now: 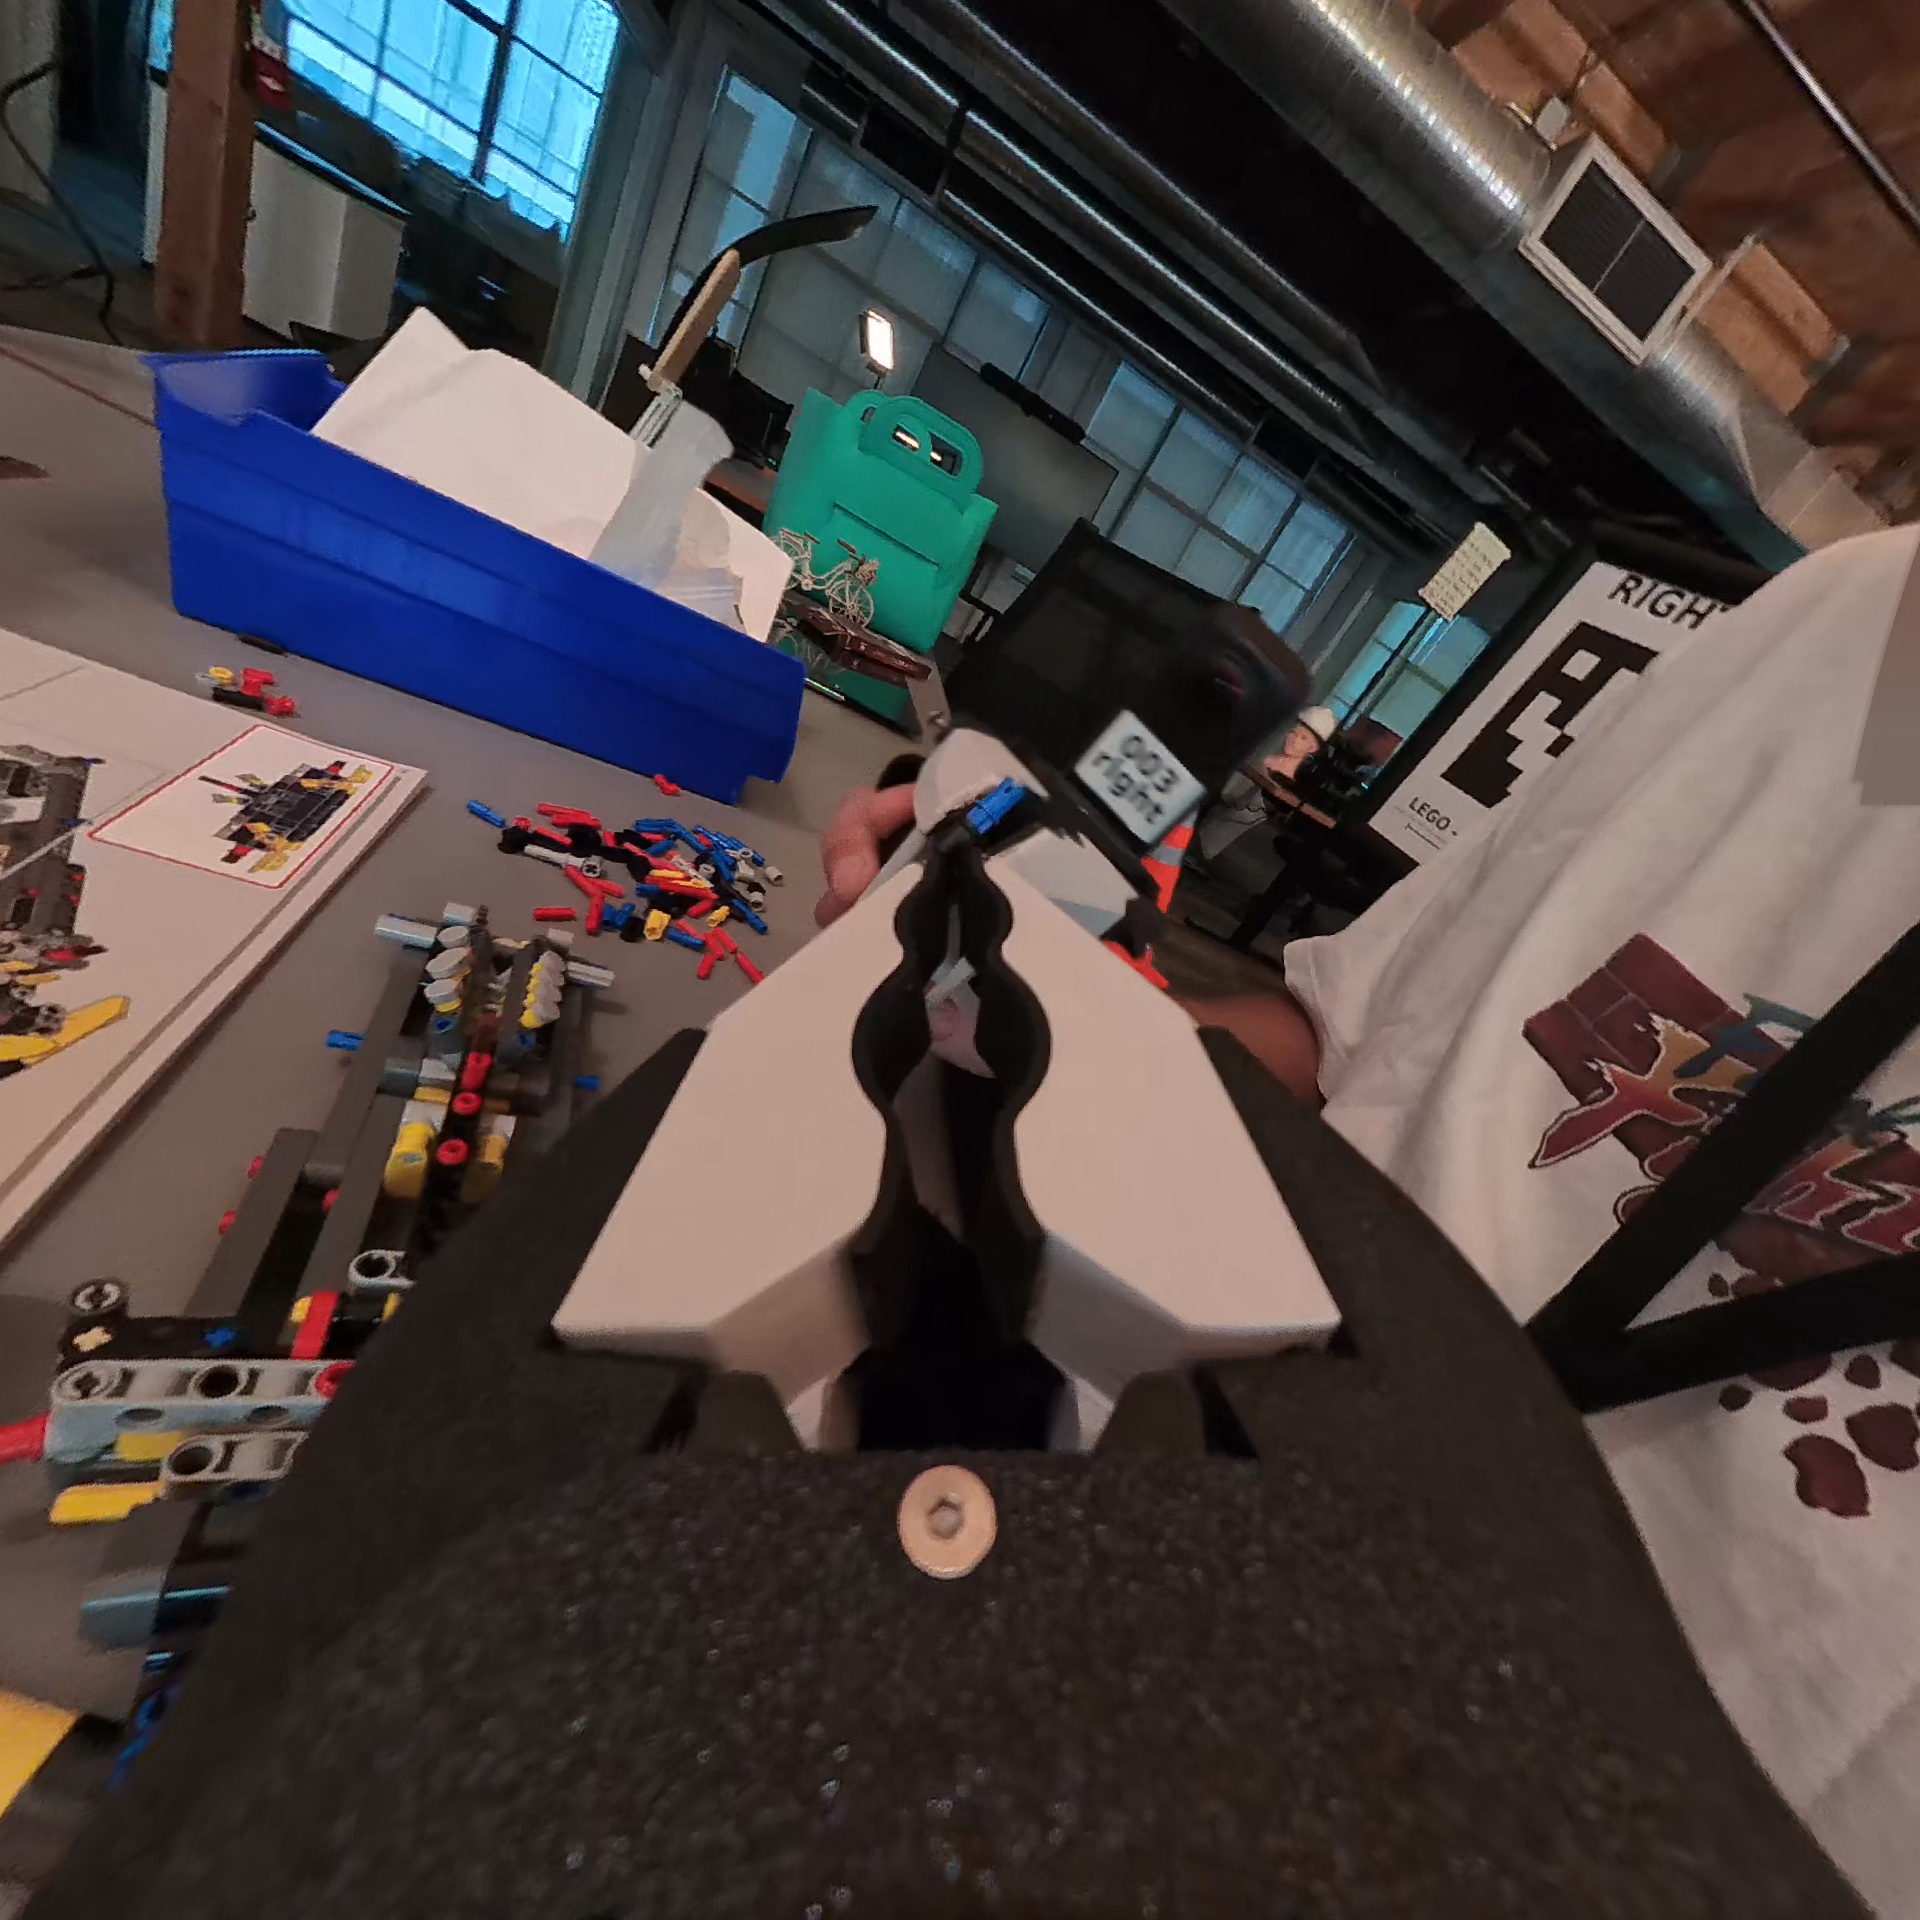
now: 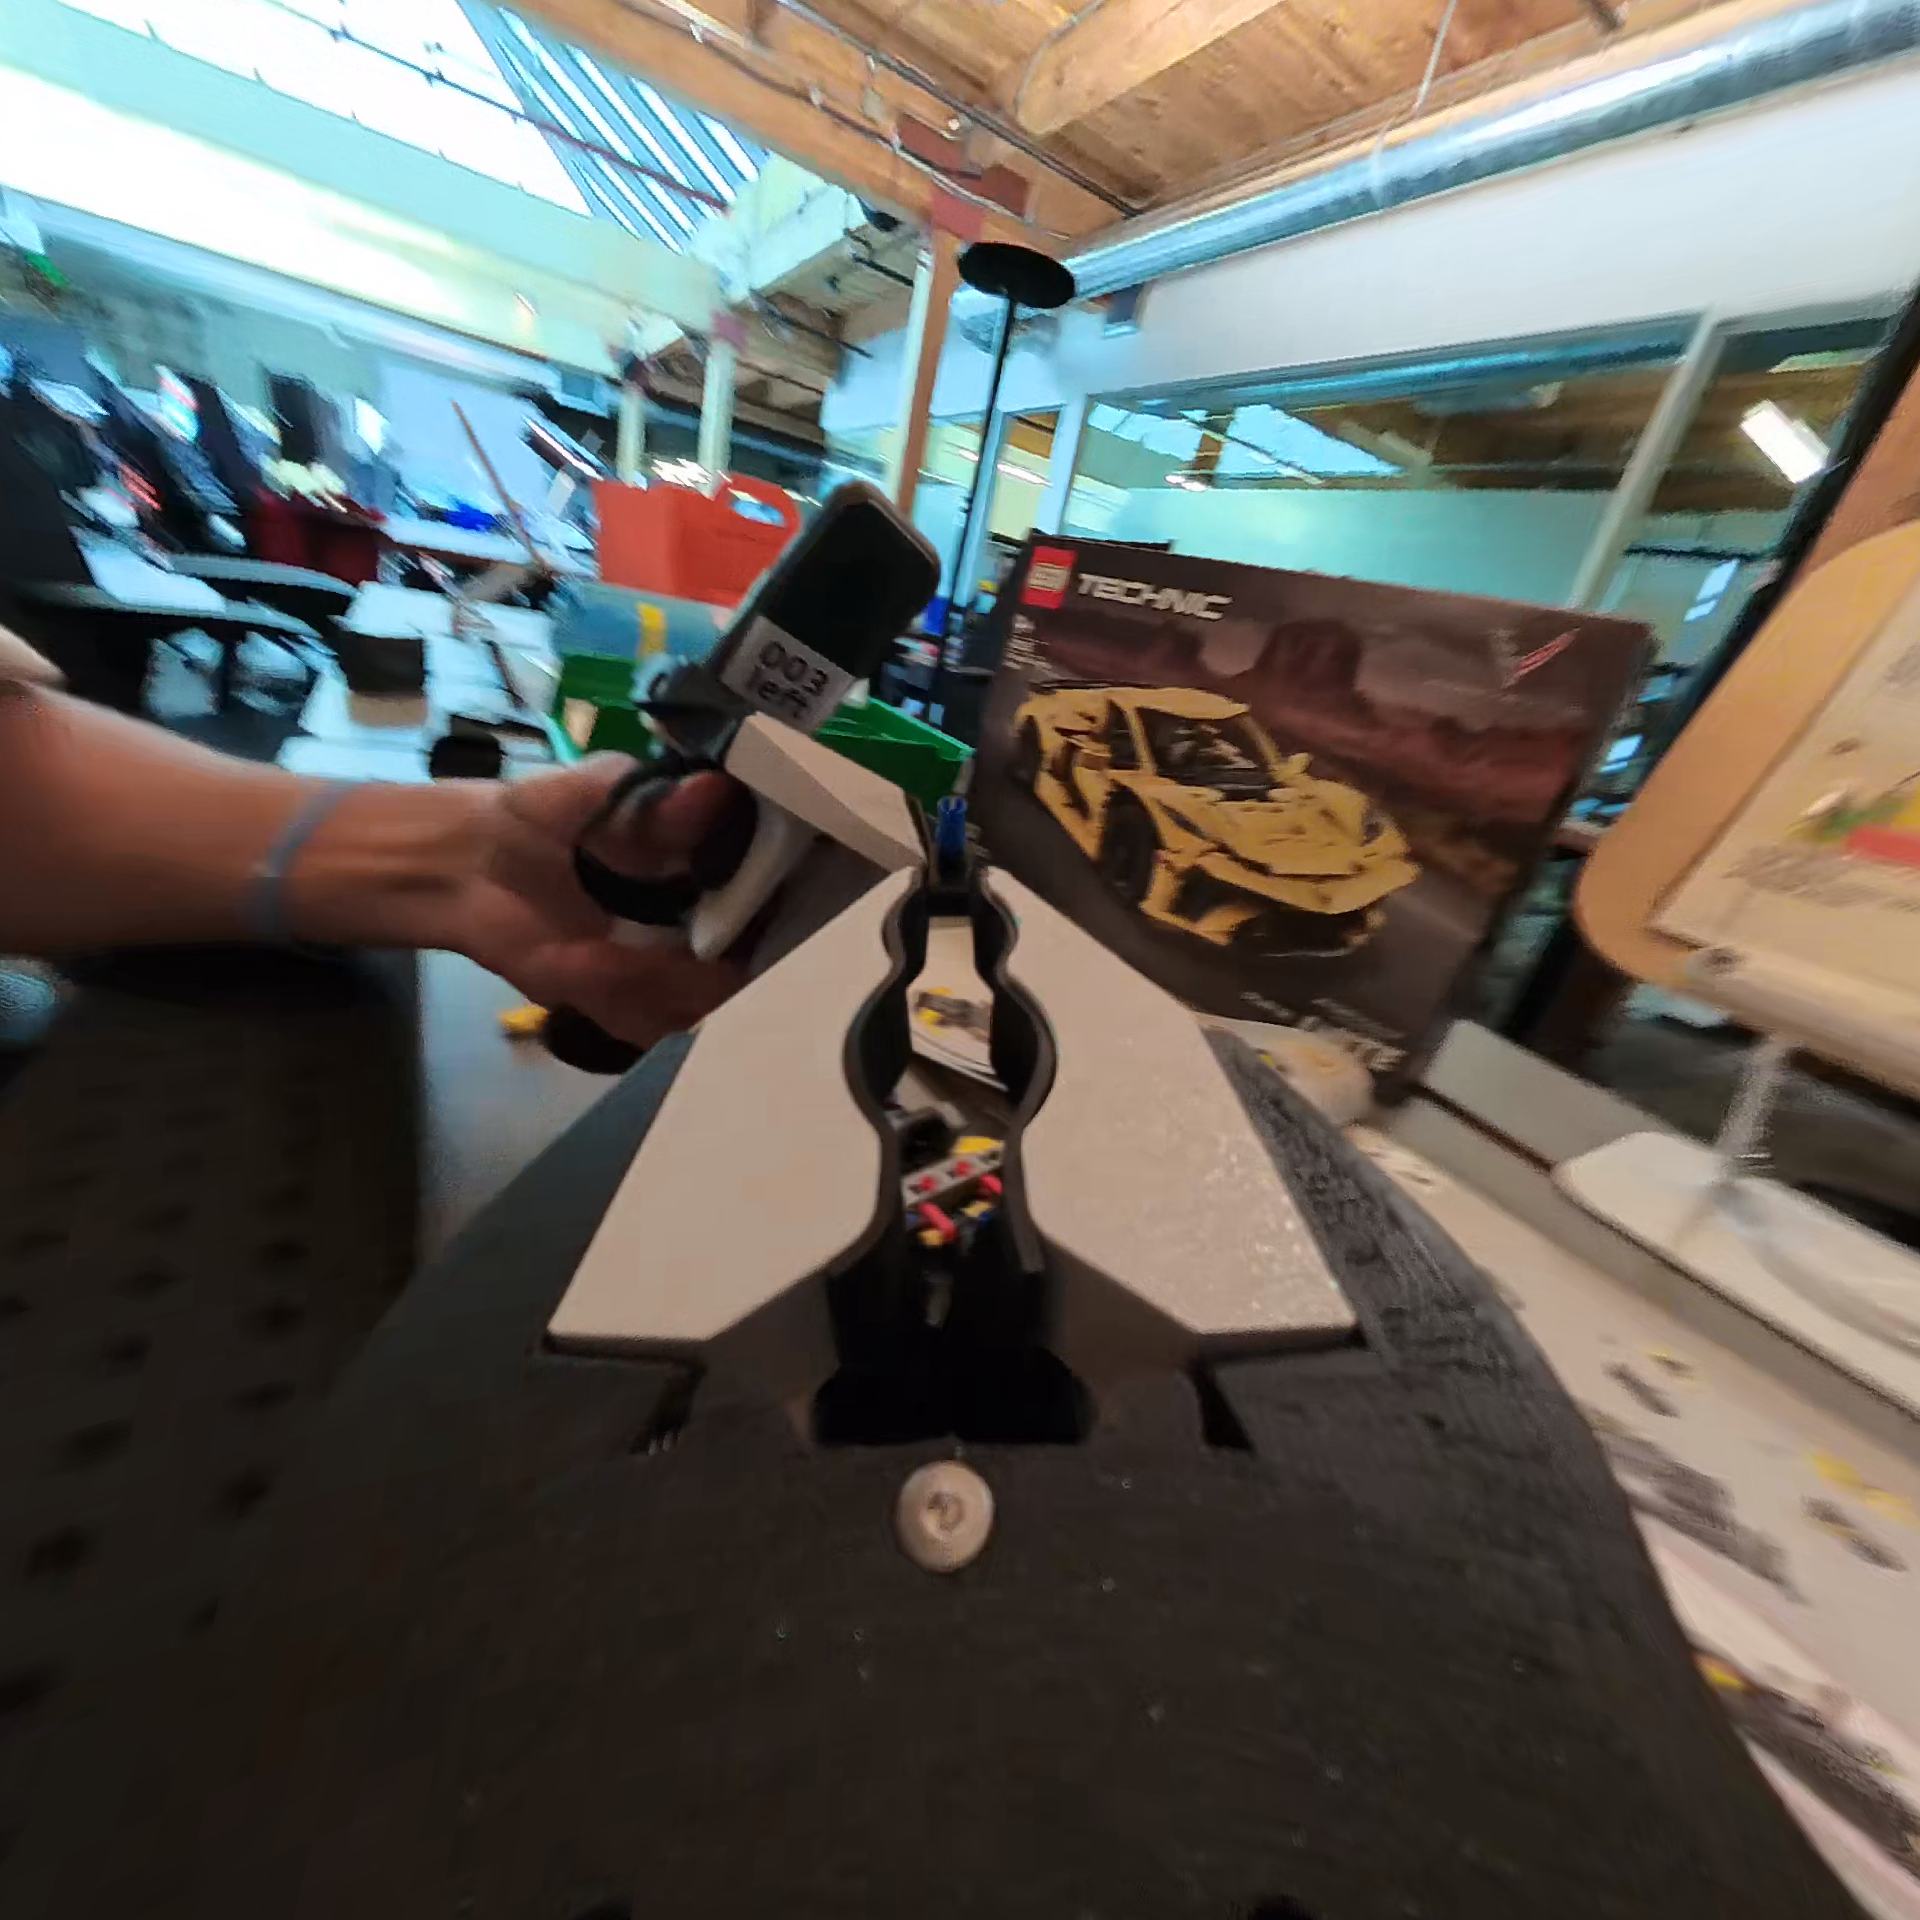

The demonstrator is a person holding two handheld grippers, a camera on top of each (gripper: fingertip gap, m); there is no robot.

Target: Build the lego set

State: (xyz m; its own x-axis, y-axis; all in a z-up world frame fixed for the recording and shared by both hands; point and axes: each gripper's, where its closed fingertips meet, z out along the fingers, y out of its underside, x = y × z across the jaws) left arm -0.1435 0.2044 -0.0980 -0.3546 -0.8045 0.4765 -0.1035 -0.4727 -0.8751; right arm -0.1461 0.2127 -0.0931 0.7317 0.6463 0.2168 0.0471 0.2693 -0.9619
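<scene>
Above the table [image 1: 312, 1122], both grippers are meeting tip to tip, the right gripper [image 2: 951, 883] pinching a blue pin [image 2: 950, 821], the left gripper [image 1: 951, 883] nearly closed against it.

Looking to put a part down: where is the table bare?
Bare grey table lies between the blue bin and the instruction booklet, and left of the bin. Crowded: the loose pin pile and the chassis build beside the booklet.
</scene>
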